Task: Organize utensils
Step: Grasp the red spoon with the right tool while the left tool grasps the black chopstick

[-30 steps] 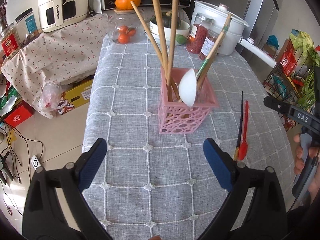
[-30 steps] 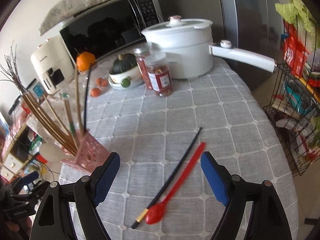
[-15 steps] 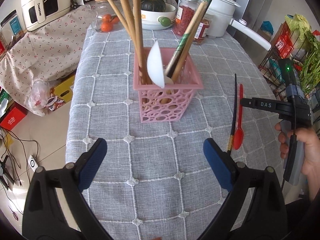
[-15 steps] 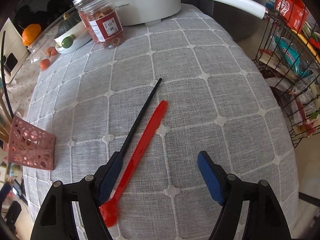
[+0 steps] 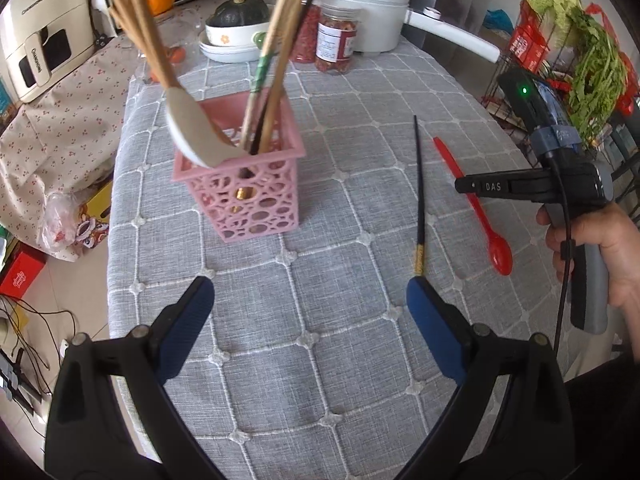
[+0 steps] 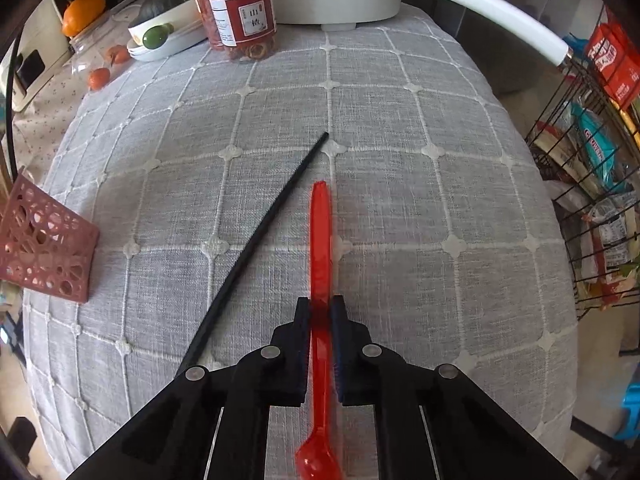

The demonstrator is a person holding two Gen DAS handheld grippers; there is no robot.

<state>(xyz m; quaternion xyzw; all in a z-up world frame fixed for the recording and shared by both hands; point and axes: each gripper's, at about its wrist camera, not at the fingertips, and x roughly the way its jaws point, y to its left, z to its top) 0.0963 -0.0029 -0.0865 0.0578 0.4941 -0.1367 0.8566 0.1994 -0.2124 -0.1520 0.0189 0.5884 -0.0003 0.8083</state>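
The right gripper (image 6: 320, 312) has its two fingers pressed close on the handle of the long red plastic spoon (image 6: 321, 240), a little behind the middle of the handle, nearer to the bowl end. The spoon lies flat on the table covered with the grey woven cloth with white stitched squares (image 6: 400, 200), on the part toward the right edge. Its long axis runs straight along the fingers: the flat handle tip points away toward the far edge, and the round bowl is below the gripper, on the person's side. So the grip is across the thin handle, and I judge that a lift should bring the spoon up level or a little bowl-heavy.

Just beside it, to the left, lies the thin black chopstick with a gold band (image 5: 418, 196); it is near the spoon but I see no touching. The pink plastic basket with round holes (image 5: 244, 188) stands further left, well apart, already holding wooden chopsticks and a white spoon (image 5: 192, 128).

The left gripper (image 5: 307, 304) hovers over the near edge with its blue ribbed fingers wide apart and nothing between them. It is nearer to the basket and the chopstick.

The spoon is smooth, hard and narrow, so it may twist in the pads when it is turned upright.
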